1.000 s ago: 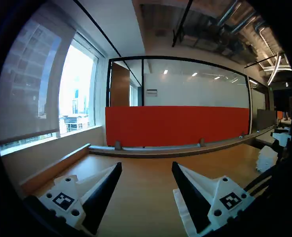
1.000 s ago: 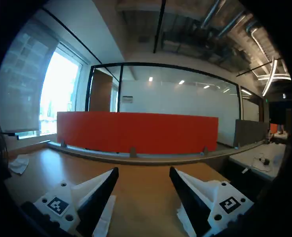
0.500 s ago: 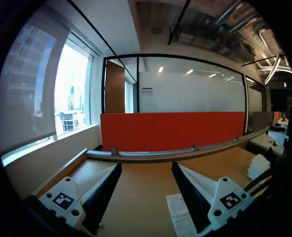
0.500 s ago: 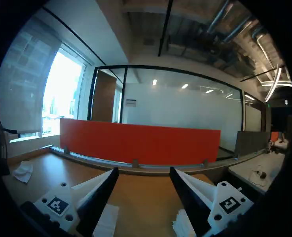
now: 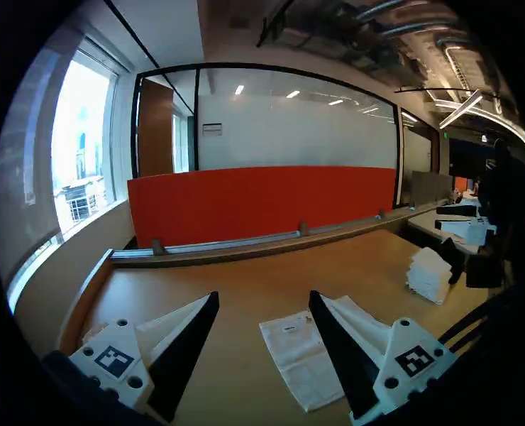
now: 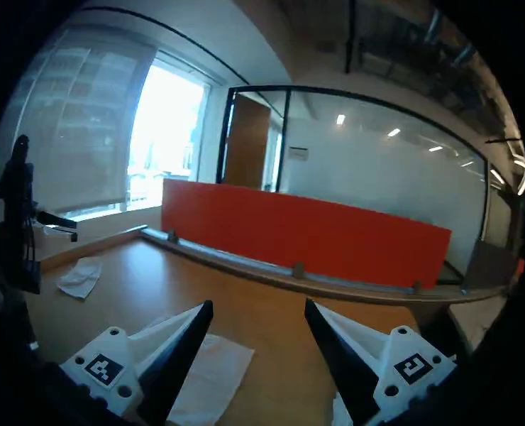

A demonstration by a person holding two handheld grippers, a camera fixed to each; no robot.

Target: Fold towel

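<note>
- Here, on a long wooden table [image 5: 262, 270] in a glass-walled office, one white towel [image 5: 299, 355] lies spread flat and unfolded, close in front of the person at work, between the two hand-held tools
- The left gripper [image 5: 262, 295] hovers over the tabletop with its two fingers spread wide and nothing between them; in the left gripper view the towel is partly hidden behind the finger on the right, which suggests the tool is lined up to take that side of the cloth
- The right gripper [image 6: 257, 304] is likewise agape and empty; in the right gripper view the towel shows beneath the finger on the left, so each tool seems set to claim one side for a first fold not yet begun
- To the person's right, well apart from the flat towel, one stack of folded towels [image 5: 429, 273] sits near the table's edge, likely finished work kept clear of the folding space
- To the left, on the window [image 6: 167, 153] side, one crumpled cloth [image 6: 81, 277] lies alone on the wood, probably waiting its turn
- One orange partition [image 5: 262, 202] closes off the far side of the table
- The tally: two grippers, four fingers, all apart; one towel laid flat; one folded stack; one crumpled cloth
</note>
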